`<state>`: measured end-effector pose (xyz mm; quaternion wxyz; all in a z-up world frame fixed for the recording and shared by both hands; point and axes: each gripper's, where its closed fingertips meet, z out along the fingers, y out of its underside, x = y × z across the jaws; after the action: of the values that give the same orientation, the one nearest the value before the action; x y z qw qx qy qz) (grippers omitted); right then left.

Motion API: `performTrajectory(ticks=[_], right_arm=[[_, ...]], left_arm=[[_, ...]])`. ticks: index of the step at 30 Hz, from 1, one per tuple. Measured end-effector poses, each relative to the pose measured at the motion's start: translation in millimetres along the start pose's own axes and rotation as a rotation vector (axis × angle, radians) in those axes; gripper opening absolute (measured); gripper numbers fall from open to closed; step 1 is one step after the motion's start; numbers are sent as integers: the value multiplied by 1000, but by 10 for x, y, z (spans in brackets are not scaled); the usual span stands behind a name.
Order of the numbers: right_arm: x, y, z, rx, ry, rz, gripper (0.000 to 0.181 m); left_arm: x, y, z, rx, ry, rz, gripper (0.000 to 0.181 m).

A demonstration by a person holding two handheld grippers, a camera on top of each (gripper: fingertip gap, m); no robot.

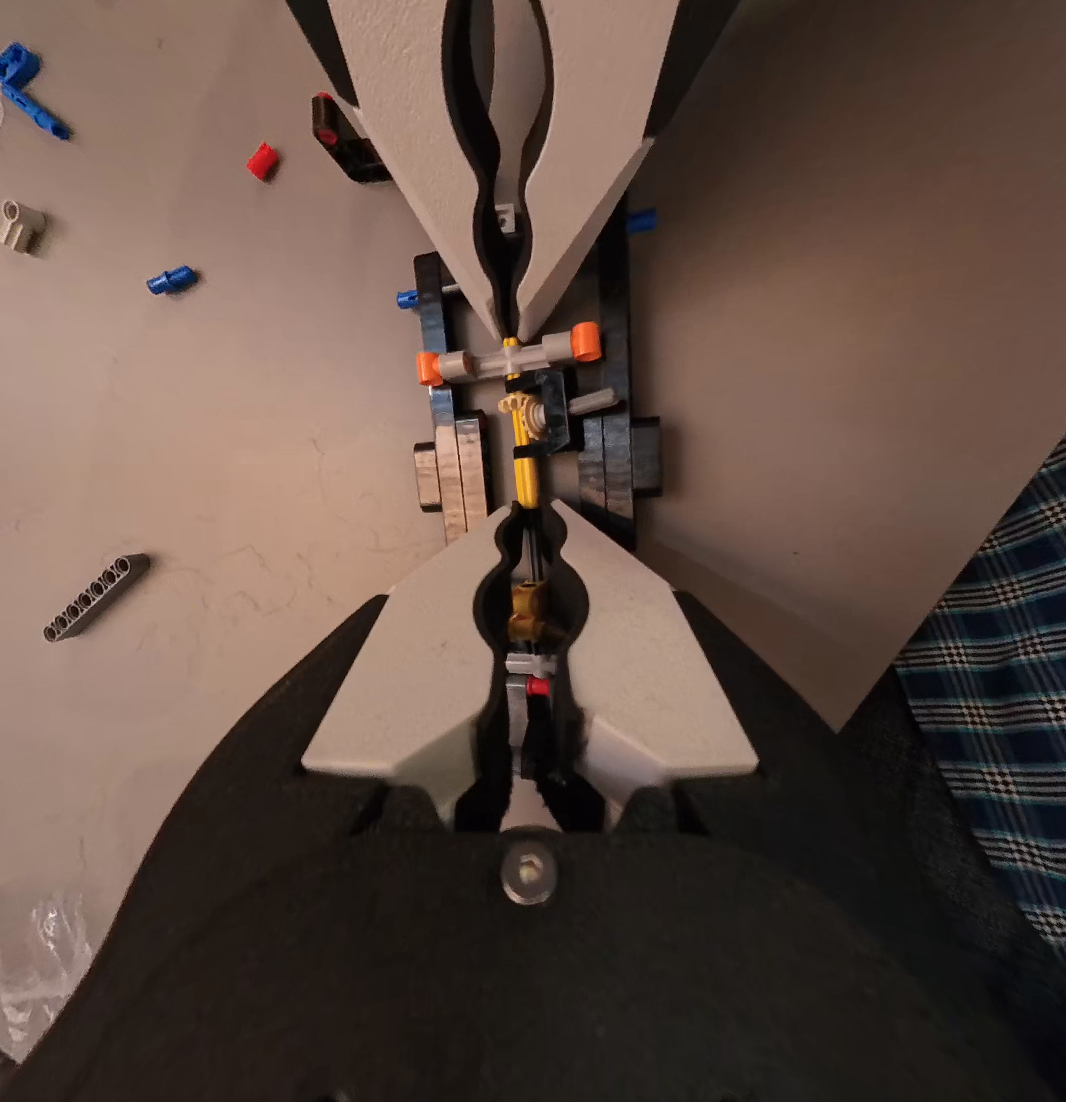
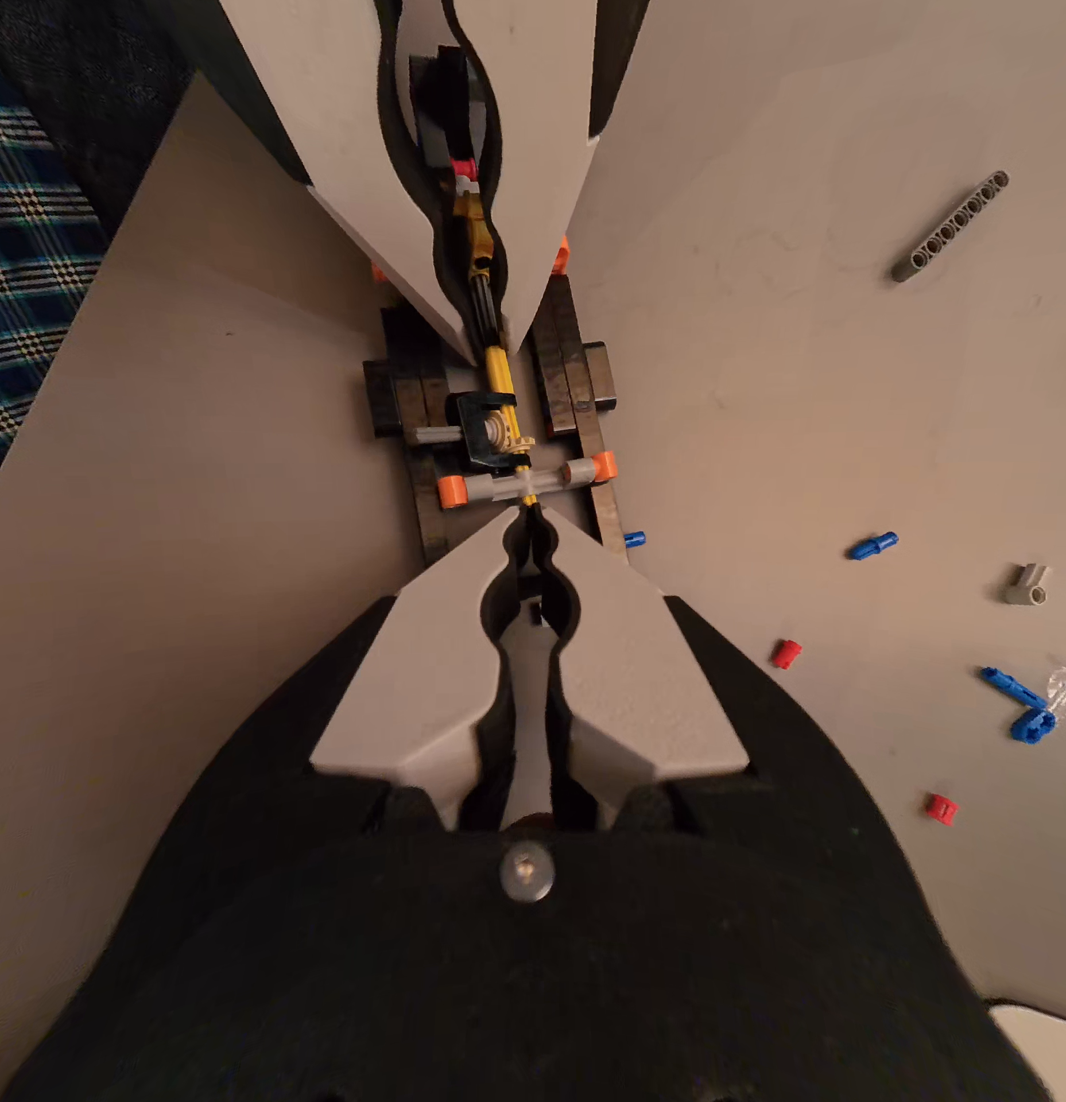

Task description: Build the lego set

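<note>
A black beam frame [image 1: 614, 465] lies on the beige table, and it also shows in the right wrist view [image 2: 578, 381]. Along its middle runs a yellow axle [image 1: 527, 471] with a tan gear [image 1: 518, 408] and a grey cross axle with orange bushes [image 1: 506, 361]. My left gripper [image 1: 530, 507] is shut on the near end of the yellow axle. My right gripper [image 2: 527, 510] is shut on its opposite tip, just past the grey cross axle [image 2: 524, 483]. The two grippers face each other; the right gripper [image 1: 509, 331] shows in the left wrist view.
Loose parts lie on the table to one side: a grey beam [image 1: 95, 598], a blue pin [image 1: 171, 279], a red bush [image 1: 262, 160], a grey connector [image 1: 20, 226], a blue angled piece [image 1: 26, 89]. A plaid cloth [image 1: 1007, 656] lies past the table edge. It is some 10 centimetres from my right tips to the red bush [image 1: 262, 160]. It is also in sight in the right wrist view [image 2: 786, 652].
</note>
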<state>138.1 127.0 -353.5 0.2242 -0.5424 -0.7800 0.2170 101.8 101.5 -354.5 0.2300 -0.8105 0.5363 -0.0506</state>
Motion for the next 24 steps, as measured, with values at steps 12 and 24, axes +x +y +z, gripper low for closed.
performTrajectory(ticks=[12, 24], right_arm=[[2, -38, 27, -13, 17, -35, 0], [0, -68, 45, -3, 12, -42, 0]], left_arm=[[-10, 5, -2, 1, -12, 0, 1], [-27, 9, -4, 5, -29, 3, 0]])
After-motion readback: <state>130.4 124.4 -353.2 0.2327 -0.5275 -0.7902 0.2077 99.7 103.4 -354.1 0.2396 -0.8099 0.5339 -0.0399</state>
